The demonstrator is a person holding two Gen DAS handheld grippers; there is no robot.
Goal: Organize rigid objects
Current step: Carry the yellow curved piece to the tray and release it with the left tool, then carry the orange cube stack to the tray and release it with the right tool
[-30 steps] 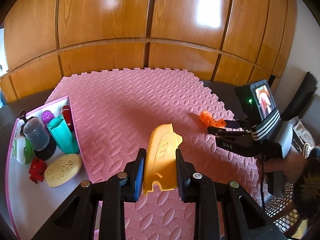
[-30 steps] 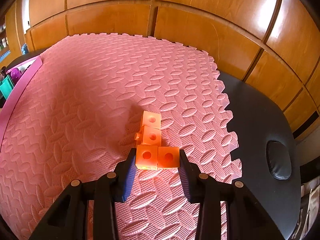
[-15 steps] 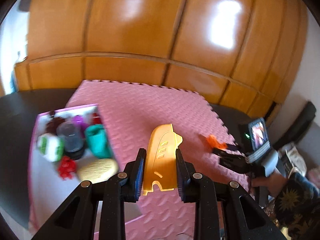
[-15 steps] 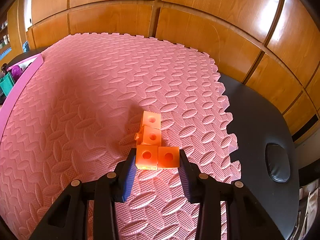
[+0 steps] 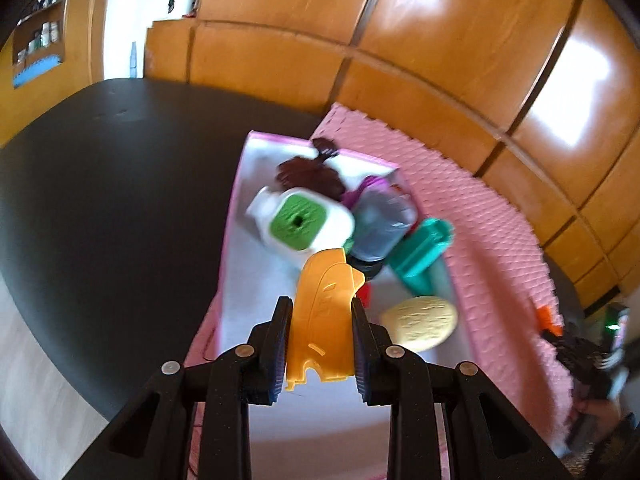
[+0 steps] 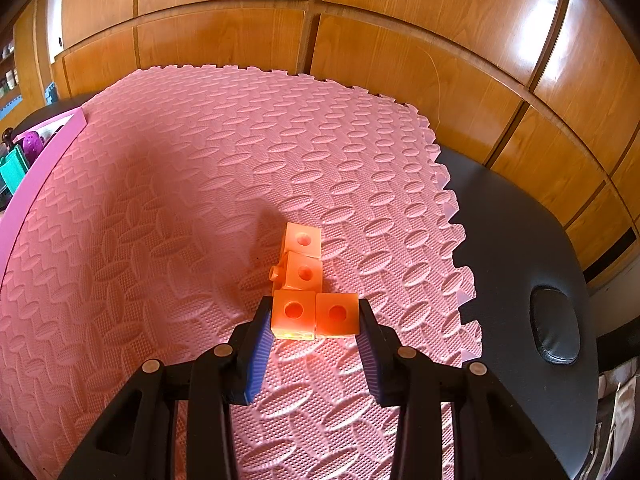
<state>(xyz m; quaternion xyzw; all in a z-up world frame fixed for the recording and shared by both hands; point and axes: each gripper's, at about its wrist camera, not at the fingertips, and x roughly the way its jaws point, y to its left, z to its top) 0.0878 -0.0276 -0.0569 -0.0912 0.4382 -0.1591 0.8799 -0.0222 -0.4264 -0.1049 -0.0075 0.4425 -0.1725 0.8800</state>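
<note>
My left gripper [image 5: 320, 316] is shut on a flat yellow plastic piece [image 5: 322, 316] and holds it above the pink-rimmed white tray [image 5: 256, 280]. The tray holds a white and green block [image 5: 300, 222], a grey cup [image 5: 380, 224], a teal piece [image 5: 420, 258], a pale yellow oval [image 5: 418, 322] and a dark brown item [image 5: 308, 174]. My right gripper [image 6: 316, 316] is shut on a chain of orange linked cubes [image 6: 304, 272], just above the pink foam mat [image 6: 160, 220].
The black tabletop [image 5: 100, 200] spreads left of the tray, and its bare part [image 6: 520, 240] lies right of the mat. Wooden wall panels [image 6: 360, 40] stand behind. The tray's pink rim [image 6: 52, 148] shows at the mat's left edge. The right gripper [image 5: 580, 356] appears at far right.
My left gripper has swung left with the yellow piece, from above the mat to above the tray. My right gripper holds the orange cubes almost still.
</note>
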